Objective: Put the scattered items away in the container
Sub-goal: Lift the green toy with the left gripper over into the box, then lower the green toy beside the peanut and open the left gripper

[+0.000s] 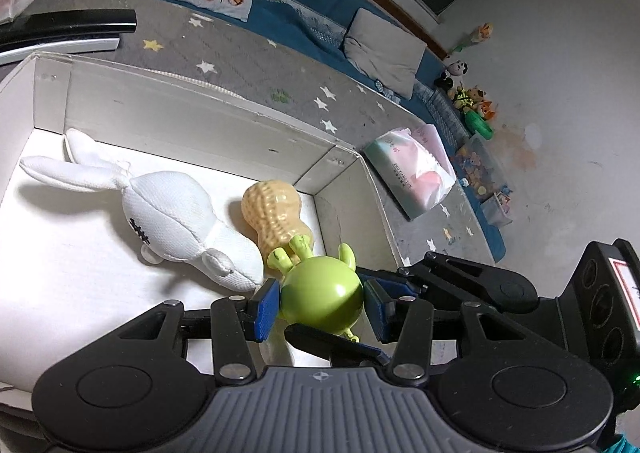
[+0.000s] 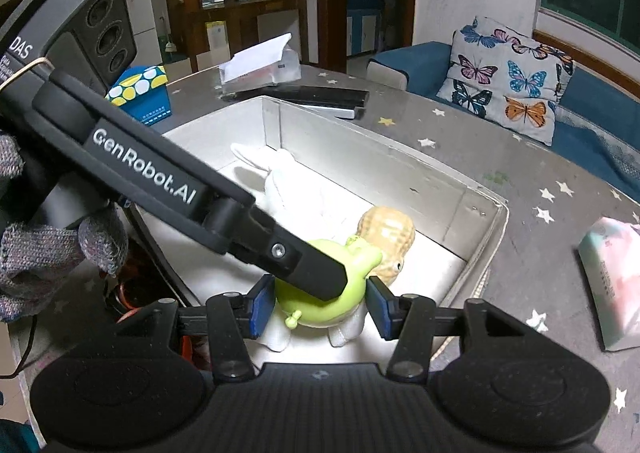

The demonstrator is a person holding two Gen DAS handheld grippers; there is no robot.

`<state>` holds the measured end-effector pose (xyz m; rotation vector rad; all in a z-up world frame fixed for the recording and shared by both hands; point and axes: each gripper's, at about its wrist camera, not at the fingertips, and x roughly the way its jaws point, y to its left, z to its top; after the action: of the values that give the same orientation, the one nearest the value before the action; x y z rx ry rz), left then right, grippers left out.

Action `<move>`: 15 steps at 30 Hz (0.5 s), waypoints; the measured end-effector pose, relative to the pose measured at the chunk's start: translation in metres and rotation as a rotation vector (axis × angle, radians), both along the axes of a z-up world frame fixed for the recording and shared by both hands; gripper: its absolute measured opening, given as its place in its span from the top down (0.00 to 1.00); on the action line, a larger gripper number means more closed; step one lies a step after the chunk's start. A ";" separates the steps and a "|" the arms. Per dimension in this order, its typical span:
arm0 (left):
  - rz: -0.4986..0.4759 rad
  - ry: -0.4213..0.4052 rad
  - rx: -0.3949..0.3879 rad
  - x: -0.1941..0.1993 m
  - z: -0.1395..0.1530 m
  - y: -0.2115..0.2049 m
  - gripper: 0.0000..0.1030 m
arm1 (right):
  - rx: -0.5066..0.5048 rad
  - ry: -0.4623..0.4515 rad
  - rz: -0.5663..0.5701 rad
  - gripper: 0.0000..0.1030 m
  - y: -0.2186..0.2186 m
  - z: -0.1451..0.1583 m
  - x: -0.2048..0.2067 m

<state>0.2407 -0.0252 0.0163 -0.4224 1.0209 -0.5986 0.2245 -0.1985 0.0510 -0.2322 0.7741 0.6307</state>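
Note:
A white box (image 1: 192,125) stands on the grey star-patterned table. Inside lie a white plush rabbit (image 1: 172,209) and a tan peanut toy (image 1: 276,213). My left gripper (image 1: 320,303) is over the box's right end with a green round toy (image 1: 320,293) between its blue pads; the left pad touches it, the right pad shows a small gap. In the right wrist view, the left gripper's body crosses from the upper left down to the green toy (image 2: 320,309). My right gripper (image 2: 320,307) is wide open just behind the toy, its pads on either side, apart from it.
A soft tissue pack (image 1: 412,169) lies on the table right of the box. A black and white flat device (image 2: 320,97), a clear tissue box (image 2: 260,69) and a blue dotted box (image 2: 140,93) stand beyond the box. A blue sofa with a butterfly pillow (image 2: 504,77) is behind.

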 end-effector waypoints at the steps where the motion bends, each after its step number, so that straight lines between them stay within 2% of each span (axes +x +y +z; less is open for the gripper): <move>1: -0.001 0.003 0.005 0.000 -0.001 -0.001 0.52 | -0.001 -0.002 -0.001 0.51 -0.001 0.000 0.000; 5: 0.005 0.013 0.017 0.000 -0.005 -0.004 0.52 | -0.011 -0.011 -0.002 0.49 -0.001 0.001 -0.001; 8: 0.008 0.013 0.021 0.001 -0.005 -0.005 0.52 | -0.024 -0.027 -0.013 0.42 -0.002 0.002 -0.004; 15: 0.002 0.016 0.035 -0.001 -0.003 -0.007 0.52 | -0.032 -0.054 -0.013 0.42 -0.006 0.006 -0.014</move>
<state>0.2396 -0.0319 0.0136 -0.3987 1.0449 -0.5754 0.2102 -0.2044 0.0572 -0.2725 0.7340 0.5977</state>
